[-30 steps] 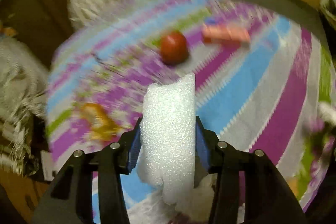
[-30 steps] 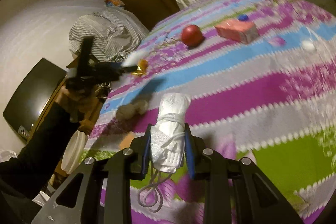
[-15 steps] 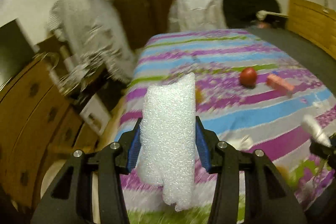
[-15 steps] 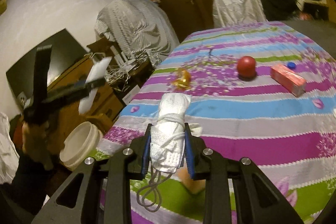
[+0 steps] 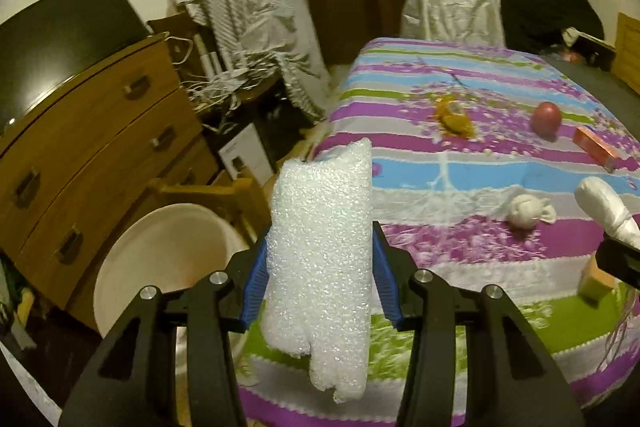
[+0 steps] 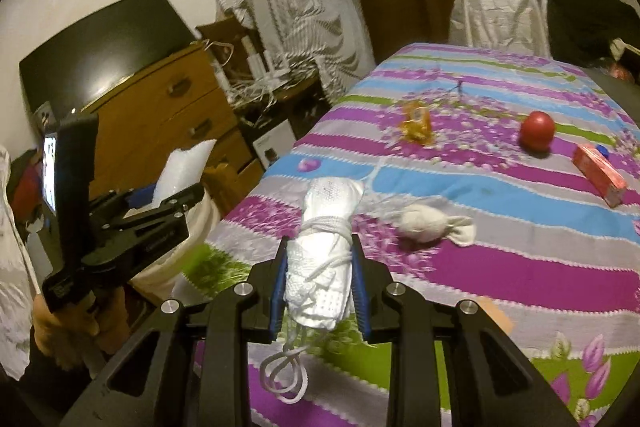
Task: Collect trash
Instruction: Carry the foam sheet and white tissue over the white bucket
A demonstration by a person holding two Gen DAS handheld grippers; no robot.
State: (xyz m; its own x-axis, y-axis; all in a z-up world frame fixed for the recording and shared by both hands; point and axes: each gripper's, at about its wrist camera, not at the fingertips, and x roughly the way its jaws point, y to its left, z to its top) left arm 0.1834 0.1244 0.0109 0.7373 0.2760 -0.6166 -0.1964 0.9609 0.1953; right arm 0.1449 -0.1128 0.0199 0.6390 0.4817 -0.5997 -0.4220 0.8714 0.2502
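Observation:
My left gripper is shut on a white foam sheet that stands upright between the blue pads. It hangs over the bed's left edge, close to a white bucket on the floor. My right gripper is shut on a rolled white mask whose strings dangle below. In the right wrist view the left gripper, held in a hand, hovers above the bucket. On the striped bedspread lie a white wad, a yellow wrapper, a red ball and an orange carton.
A wooden dresser with a dark screen on it stands left of the bucket. Behind it are tangled white cables, a striped cloth and a covered chair. A small tan box sits near the bed's front edge.
Both grippers swung left, from over the bed to its left edge, and rolled level. The bucket and dresser came into view. Both grips are unchanged.

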